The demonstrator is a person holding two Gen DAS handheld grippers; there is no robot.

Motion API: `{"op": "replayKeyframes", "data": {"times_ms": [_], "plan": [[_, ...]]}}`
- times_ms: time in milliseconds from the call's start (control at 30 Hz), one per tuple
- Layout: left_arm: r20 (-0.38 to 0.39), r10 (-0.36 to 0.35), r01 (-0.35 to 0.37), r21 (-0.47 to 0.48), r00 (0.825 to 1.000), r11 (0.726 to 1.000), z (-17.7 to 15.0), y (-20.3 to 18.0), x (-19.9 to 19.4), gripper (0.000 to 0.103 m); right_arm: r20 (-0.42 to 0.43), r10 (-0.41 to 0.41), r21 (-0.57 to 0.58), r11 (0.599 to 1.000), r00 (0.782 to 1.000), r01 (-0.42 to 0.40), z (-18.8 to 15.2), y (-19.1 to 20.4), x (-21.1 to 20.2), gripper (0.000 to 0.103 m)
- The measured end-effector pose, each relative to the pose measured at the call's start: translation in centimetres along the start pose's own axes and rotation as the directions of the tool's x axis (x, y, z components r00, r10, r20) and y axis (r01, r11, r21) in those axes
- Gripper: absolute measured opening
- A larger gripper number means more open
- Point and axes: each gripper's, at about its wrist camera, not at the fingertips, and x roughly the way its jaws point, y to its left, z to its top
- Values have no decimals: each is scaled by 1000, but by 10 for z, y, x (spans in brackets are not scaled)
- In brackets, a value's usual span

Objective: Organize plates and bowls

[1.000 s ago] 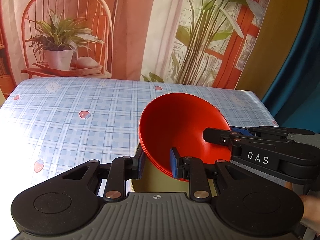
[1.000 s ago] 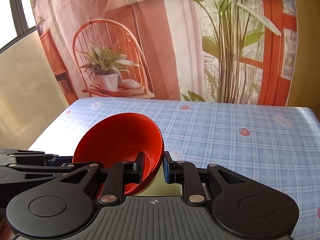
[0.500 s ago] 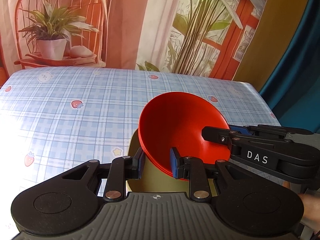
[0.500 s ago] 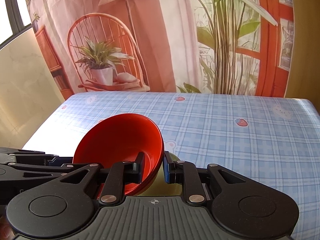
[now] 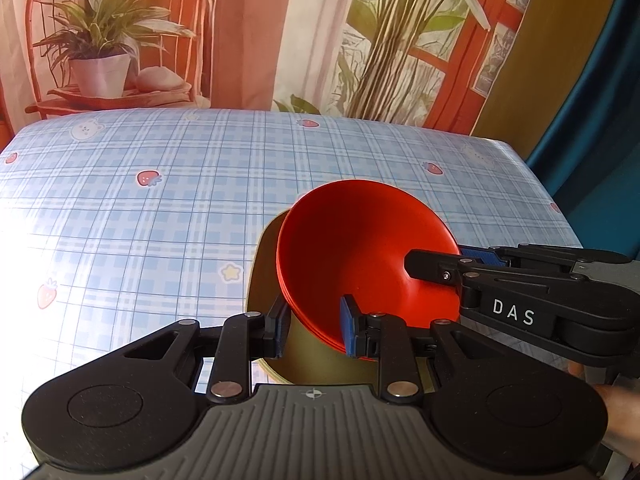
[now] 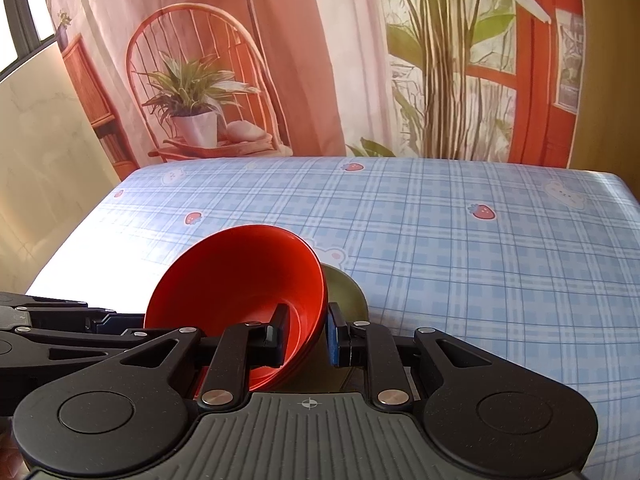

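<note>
A stack of red bowls (image 5: 360, 248) sits on an olive-green plate (image 5: 264, 264), and both grippers hold the pile above the blue checked table (image 5: 140, 220). My left gripper (image 5: 314, 326) is shut on the near rim of the bowls and plate. My right gripper (image 6: 306, 336) is shut on the opposite rim of the red bowls (image 6: 240, 280) and the green plate (image 6: 346, 290). The right gripper also shows in the left wrist view (image 5: 452, 264), coming in from the right. The pile is tilted.
The tablecloth (image 6: 460, 248) has strawberry and bear prints. A printed backdrop (image 5: 280, 32) with a chair and plants hangs behind the table's far edge. A blue curtain (image 5: 600, 100) hangs to the right.
Both grippers have carried the bowls and plate together. The table has come closer and more of the green plate shows beside the bowls. The grips are unchanged.
</note>
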Motion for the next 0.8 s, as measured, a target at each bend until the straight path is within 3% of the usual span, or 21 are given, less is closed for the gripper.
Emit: {"op": "replayKeyframes", "data": {"times_ms": [800], "plan": [[13,10,-10,10,1000,1000,-2,-3,-3,30,7,-19,-8,1000,1000,19,5,-8,-1,20]]}}
